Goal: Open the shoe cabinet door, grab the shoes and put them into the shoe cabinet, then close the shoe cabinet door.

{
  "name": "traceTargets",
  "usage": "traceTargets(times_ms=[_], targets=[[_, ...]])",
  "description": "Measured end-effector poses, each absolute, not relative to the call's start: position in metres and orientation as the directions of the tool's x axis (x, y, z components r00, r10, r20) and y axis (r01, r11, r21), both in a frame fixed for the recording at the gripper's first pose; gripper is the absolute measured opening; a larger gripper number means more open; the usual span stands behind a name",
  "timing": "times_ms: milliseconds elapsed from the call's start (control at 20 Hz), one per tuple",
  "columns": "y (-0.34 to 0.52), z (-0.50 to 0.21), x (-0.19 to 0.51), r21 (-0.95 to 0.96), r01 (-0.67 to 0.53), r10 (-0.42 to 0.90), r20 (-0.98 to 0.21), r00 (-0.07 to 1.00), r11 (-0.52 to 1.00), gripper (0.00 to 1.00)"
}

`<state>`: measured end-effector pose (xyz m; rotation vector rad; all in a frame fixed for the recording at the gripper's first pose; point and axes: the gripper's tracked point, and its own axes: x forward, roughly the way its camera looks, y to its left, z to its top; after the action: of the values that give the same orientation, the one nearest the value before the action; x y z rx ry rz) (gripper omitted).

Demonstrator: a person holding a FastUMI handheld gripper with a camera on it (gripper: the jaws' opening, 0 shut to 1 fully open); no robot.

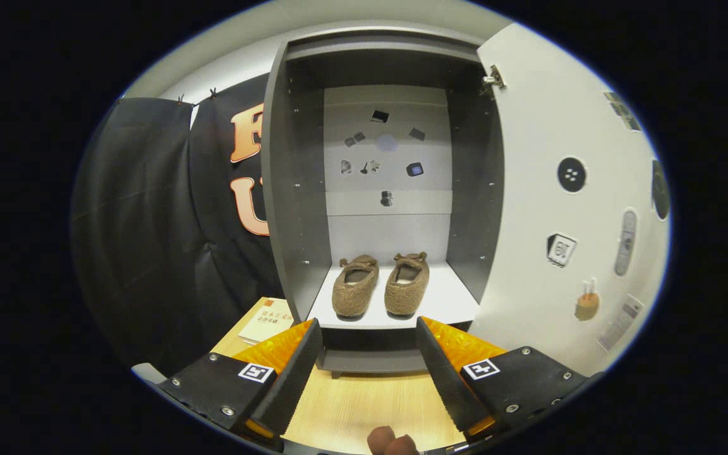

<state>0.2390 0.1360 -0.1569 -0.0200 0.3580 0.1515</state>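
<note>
The gripper (369, 328) is open, with its two fingers spread wide and nothing between them. It hangs over a light wooden floor (357, 404), just in front of the cabinet (288, 189).

The door (547, 208) is swung wide open on the right side of the cabinet. It has small stickers (571, 174) on it, but they are too small to make out. Its far edge is cut off.

The two brown fuzzy shoes (382, 284) sit side by side on the white shelf (452, 300) inside the cabinet. Their toes point out toward the fingers. There is bare shelf on both sides of the pair, and more on the right. The space above them is tall and open, up to the top of the cabinet.

The back wall of the cabinet has little dark shapes (380, 116) stuck on it. It is hard to tell what they are.

A book (269, 319) lies on the floor by the left side of the cabinet, partly hidden behind the left finger. A black cloth (149, 240) hangs to the left.

Two fingertips (392, 442) of a person peek in below the gripper. The rest of the hand is cut off.
</note>
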Motion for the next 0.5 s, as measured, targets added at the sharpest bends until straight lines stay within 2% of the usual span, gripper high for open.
traceTargets(times_ms=[250, 500], targets=[[0.115, -0.134, 0.198, -0.007, -0.173, 0.162, -0.314, 0.935, 0.985, 0.93], [0.082, -0.121, 0.152, -0.049, -0.244, 0.219, -0.301, 0.928, 0.969, 0.93]])
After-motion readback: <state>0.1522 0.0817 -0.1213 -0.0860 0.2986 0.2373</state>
